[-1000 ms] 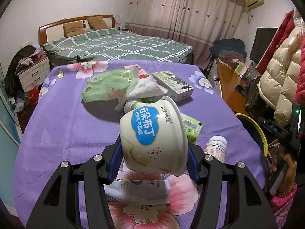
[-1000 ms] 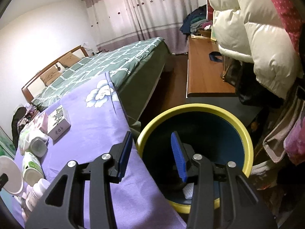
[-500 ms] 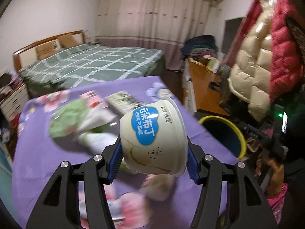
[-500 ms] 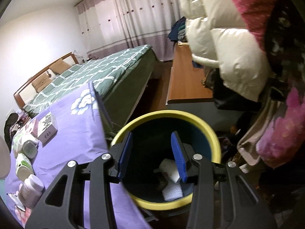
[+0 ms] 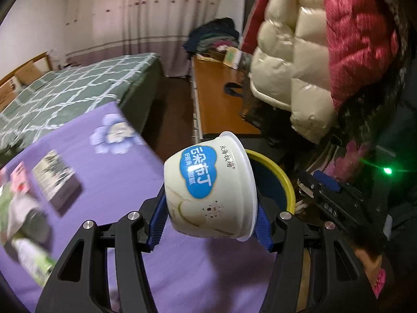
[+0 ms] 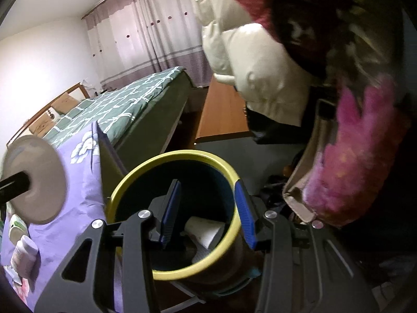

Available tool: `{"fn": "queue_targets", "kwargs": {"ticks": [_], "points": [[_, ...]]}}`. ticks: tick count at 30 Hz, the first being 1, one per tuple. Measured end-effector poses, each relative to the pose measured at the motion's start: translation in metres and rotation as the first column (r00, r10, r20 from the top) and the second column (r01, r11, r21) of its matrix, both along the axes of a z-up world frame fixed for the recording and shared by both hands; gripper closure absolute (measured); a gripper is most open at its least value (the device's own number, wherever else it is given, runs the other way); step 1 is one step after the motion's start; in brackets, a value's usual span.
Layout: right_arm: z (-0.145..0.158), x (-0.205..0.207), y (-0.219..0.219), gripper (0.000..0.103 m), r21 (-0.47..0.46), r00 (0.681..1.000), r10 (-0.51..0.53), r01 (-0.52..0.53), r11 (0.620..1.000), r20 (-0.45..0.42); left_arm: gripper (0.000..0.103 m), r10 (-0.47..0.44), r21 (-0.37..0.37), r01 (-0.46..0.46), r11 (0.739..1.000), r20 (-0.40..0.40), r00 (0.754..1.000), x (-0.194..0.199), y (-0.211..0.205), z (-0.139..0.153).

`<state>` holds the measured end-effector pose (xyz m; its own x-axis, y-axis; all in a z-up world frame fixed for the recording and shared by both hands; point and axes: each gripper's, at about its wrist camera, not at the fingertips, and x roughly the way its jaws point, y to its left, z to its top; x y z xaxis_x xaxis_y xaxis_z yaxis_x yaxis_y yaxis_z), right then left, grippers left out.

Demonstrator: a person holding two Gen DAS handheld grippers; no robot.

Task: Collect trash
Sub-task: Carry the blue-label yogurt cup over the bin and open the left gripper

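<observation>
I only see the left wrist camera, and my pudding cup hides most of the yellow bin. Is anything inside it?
Observer: Yes. The right wrist view looks down into the bin, and white paper trash lies at the bottom.
Operator: Is my cup over the hole?
Observer: Not yet. There the pudding cup shows left of the rim, in front of the purple cloth.
Operator: Is the other one holding something?
Observer: No, the right hand-held gripper is open and empty above the bin.

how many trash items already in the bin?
2 visible: a pale paper cup lying on its side at the bottom of the yellow-rimmed bin, and a grey flat piece beside it. The right tool may hide more.
</observation>
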<state>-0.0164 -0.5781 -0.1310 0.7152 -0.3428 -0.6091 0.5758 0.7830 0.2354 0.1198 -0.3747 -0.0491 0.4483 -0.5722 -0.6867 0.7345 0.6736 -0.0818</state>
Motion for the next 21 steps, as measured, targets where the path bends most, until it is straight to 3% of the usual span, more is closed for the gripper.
{"fn": "queue_targets", "kwargs": {"ticks": [10, 13, 15, 21], "points": [[-0.012, -0.017, -0.012, 0.056, 0.011, 1.000, -0.025, 0.025, 1.000, -0.002, 0.046, -0.080, 0.083, 0.083, 0.993, -0.044, 0.996, 0.005, -0.085, -0.041], [-0.014, -0.020, -0.015, 0.055, 0.013, 0.999, -0.036, 0.036, 0.999, -0.004, 0.044, -0.075, 0.095, 0.077, 0.992, -0.029, 0.997, 0.008, -0.091, -0.046], [-0.015, -0.021, -0.016, 0.054, 0.014, 0.999, -0.040, 0.040, 0.999, -0.005, 0.026, -0.061, 0.097, 0.062, 0.993, -0.012, 0.998, 0.011, -0.091, -0.045], [-0.017, -0.020, -0.010, 0.053, 0.018, 1.000, -0.027, 0.027, 0.999, -0.009, 0.025, -0.019, 0.047, 0.019, 0.999, 0.005, 1.000, 0.013, -0.065, -0.022]]}}
